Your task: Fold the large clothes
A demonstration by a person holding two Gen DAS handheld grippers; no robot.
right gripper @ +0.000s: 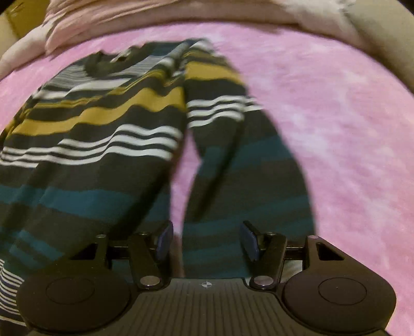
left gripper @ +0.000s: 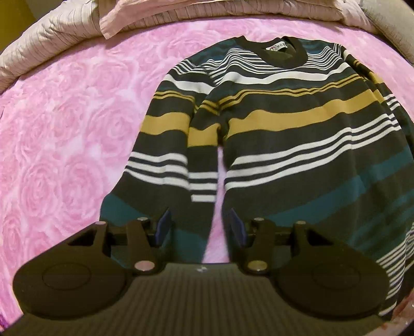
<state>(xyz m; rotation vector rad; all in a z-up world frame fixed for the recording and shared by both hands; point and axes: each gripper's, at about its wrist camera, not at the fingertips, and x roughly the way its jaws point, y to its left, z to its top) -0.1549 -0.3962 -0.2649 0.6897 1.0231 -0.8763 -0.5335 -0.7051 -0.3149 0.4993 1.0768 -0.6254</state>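
A sweater (left gripper: 297, 144) striped in black, white, mustard and teal lies flat on the pink rose-patterned blanket (left gripper: 64, 129), with its collar at the far end. In the left wrist view one sleeve (left gripper: 165, 160) runs down beside the body. My left gripper (left gripper: 200, 228) hovers open over that sleeve's lower end and the pink gap next to it. In the right wrist view, which is blurred, the other sleeve (right gripper: 233, 160) trails down from the sweater (right gripper: 90, 155). My right gripper (right gripper: 207, 241) is open, and the sleeve's teal end lies between its blue pads (right gripper: 248, 241) without being pressed.
Crumpled beige bedding and pillows (left gripper: 181, 15) lie along the far edge of the blanket. A grey padded edge (left gripper: 388, 28) curves at the far right. Bare pink blanket (right gripper: 336, 129) spreads to the right of the sleeve in the right wrist view.
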